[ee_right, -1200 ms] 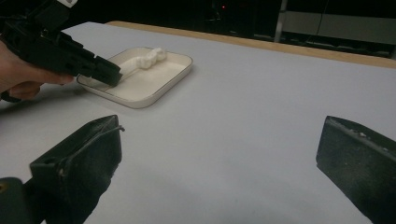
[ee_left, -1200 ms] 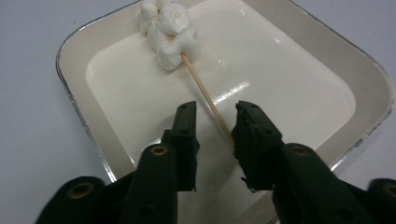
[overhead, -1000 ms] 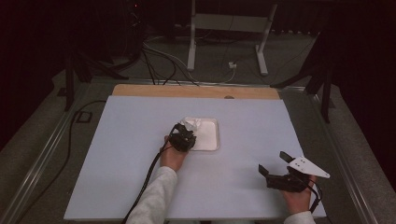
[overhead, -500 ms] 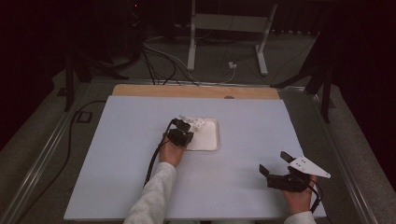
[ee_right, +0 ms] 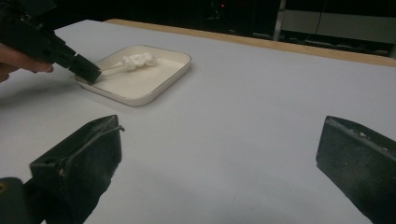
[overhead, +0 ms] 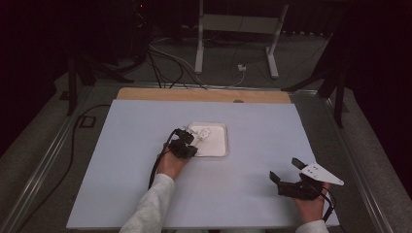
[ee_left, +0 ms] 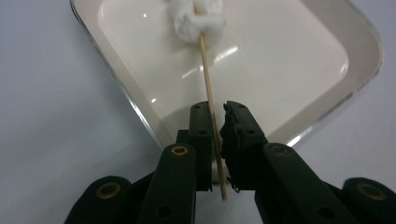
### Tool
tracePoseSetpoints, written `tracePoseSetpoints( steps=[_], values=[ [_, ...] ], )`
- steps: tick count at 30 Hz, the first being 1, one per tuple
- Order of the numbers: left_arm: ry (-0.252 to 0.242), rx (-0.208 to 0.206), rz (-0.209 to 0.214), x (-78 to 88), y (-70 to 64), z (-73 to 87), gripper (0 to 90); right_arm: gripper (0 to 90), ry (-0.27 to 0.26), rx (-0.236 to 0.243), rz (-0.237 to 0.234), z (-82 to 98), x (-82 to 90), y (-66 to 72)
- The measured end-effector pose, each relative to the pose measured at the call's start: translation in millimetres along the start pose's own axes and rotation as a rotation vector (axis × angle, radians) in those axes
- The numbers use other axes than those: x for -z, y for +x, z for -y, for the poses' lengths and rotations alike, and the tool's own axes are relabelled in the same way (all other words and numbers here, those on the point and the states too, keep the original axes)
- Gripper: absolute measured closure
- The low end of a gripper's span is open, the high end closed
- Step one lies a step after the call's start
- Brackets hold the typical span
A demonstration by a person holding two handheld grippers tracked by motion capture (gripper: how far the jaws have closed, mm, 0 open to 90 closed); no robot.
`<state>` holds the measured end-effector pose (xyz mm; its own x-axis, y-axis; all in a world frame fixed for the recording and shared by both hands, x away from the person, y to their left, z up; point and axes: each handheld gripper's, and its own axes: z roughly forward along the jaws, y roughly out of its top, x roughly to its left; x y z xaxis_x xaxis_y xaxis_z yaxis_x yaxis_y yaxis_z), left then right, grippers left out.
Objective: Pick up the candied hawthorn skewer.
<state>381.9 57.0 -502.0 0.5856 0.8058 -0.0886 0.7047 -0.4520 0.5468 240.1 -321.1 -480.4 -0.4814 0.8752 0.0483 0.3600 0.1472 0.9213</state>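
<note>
A thin wooden skewer [ee_left: 209, 102] with white marshmallows [ee_left: 198, 18] at its far end lies over a shallow white tray [ee_left: 299, 60]. My left gripper [ee_left: 215, 109] is shut on the skewer's near part, just over the tray's rim. From above, the left gripper [overhead: 187, 138] sits at the left edge of the tray [overhead: 218, 145], with the marshmallows [overhead: 201, 132] inside it. My right gripper [overhead: 285, 170] rests at the table's front right, open, with nothing between its fingers. In its own view the right gripper [ee_right: 219, 135] faces the tray [ee_right: 159, 88] from a distance.
The table is covered by a pale sheet [overhead: 145, 184], with a wooden strip [overhead: 204, 94] along its far edge. Cables and stand legs [overhead: 199, 48] lie on the dark floor beyond. A black cable [overhead: 158, 167] trails from the left gripper.
The left gripper has shifted slightly to the left at the tray's edge, still on the skewer. The right gripper has stayed put.
</note>
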Motion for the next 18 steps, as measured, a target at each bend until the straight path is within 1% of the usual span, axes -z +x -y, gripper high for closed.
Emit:
tracePoseSetpoints(
  steps=[1, 2, 3, 4, 6, 9, 18],
  values=[
    [0.005, -0.003, -0.003, 0.8, 0.2, 0.5, 86.6, 0.3, 0.0, 0.0, 0.0, 0.0, 0.0, 0.0],
    [0.008, -0.003, 0.001, 1.6, 0.6, 0.8, 90.0, 0.3, 0.0, 0.003, -0.001, -0.1, -0.1, 0.4],
    [0.006, -0.005, 0.008, 2.5, 0.7, 1.0, 90.0, 0.3, 0.0, 0.003, -0.001, -0.1, -0.1, 0.4],
    [0.005, -0.008, 0.004, 3.4, 0.4, 1.2, 90.0, 0.3, 0.0, 0.003, 0.0, -0.2, -0.2, 0.7],
    [-0.004, -0.002, 0.024, 6.0, 0.5, 1.6, 90.0, 0.3, 0.001, 0.005, -0.001, -0.2, -0.2, 0.9],
    [-0.031, 0.009, 0.045, 11.4, 1.3, 2.6, 90.0, 0.4, 0.001, 0.003, -0.001, -0.1, 0.0, 0.3],
    [-0.111, 0.012, 0.06, 28.6, 2.1, 7.8, 90.0, 0.3, 0.003, 0.002, -0.002, 0.0, -0.1, 0.9]
  ],
)
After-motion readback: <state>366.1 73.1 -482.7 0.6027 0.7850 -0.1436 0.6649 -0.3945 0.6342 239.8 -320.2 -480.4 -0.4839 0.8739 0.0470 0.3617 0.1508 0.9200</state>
